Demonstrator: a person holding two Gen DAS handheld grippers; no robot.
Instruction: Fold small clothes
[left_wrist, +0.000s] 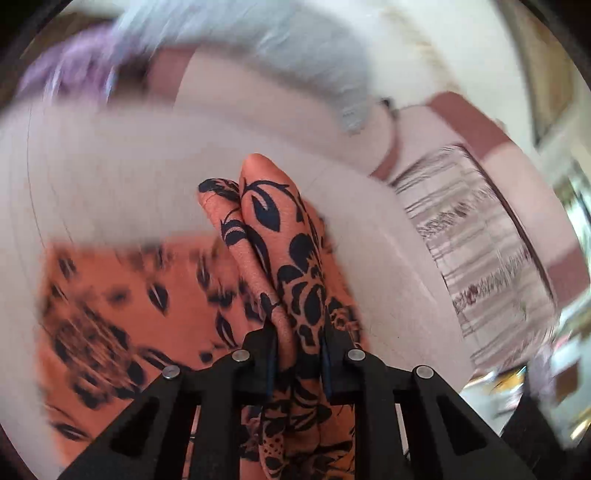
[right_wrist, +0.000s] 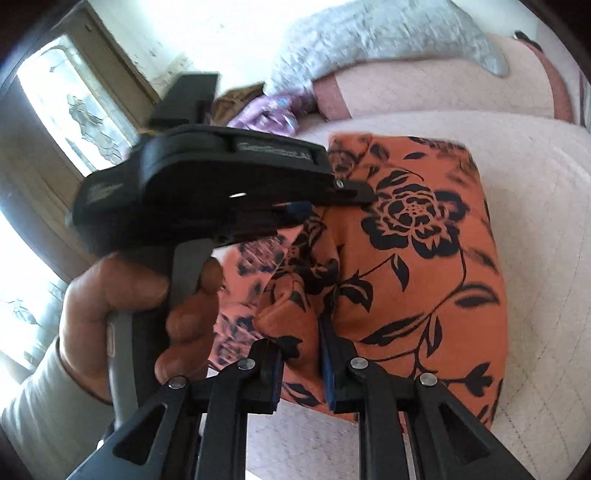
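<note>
An orange garment with a black flower print (right_wrist: 417, 236) lies on the pale pink bed cover (right_wrist: 535, 192). My left gripper (left_wrist: 298, 332) is shut on a bunched fold of it (left_wrist: 269, 221), which sticks up past the fingertips. The rest of the cloth (left_wrist: 122, 295) lies blurred below left. My right gripper (right_wrist: 301, 332) is shut on another fold of the same cloth near its lower left edge. The left gripper (right_wrist: 332, 199) also shows in the right wrist view, held by a hand (right_wrist: 122, 314), gripping the cloth's upper left part.
A grey quilted blanket (right_wrist: 369, 40) and a purple cloth (right_wrist: 266, 110) lie at the head of the bed. A striped cloth (left_wrist: 476, 236) lies to the right in the left wrist view. A door with glass panes (right_wrist: 74, 110) stands at the left.
</note>
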